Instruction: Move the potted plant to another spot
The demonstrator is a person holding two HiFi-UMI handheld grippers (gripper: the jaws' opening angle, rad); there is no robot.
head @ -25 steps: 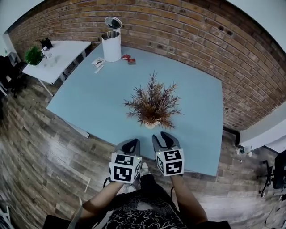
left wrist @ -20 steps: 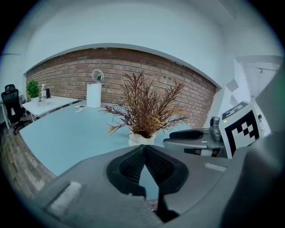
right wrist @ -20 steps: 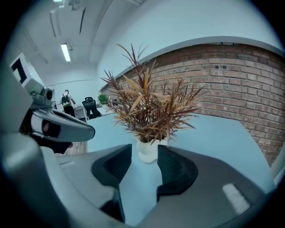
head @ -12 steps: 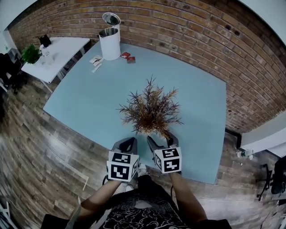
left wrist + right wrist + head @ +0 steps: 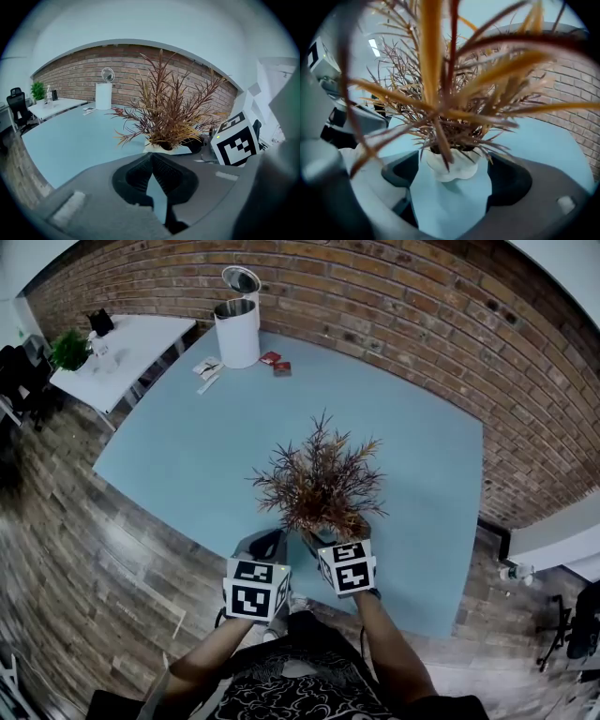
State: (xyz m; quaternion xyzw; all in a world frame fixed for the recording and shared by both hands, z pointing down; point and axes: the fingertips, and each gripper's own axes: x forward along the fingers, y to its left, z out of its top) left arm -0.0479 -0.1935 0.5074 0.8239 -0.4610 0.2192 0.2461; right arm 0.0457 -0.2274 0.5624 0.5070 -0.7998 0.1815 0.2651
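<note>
Table (image 5: 187, 446): light blue.
Potted plant (image 5: 323, 488): upright on the table, close to its near edge.
Right gripper (image 5: 455, 177): at that table edge; jaws have just been opening, now wide apart, plant between them untouched.
Left gripper (image 5: 151, 161): at that table edge, jaws together, empty.

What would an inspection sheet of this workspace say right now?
Surface: light blue table, mostly bare.
Job's things: potted plant upright near the table's near edge.
Clutter: white bin with its lid raised, papers and small red items at the far corner.
Grippers: left gripper shut, empty; right gripper open, jaws have just been opening, the plant's pot between them, pads not touching it.
Cables: nothing seen.
Surroundings: brick wall, wooden floor, white side table with a green plant.
</note>
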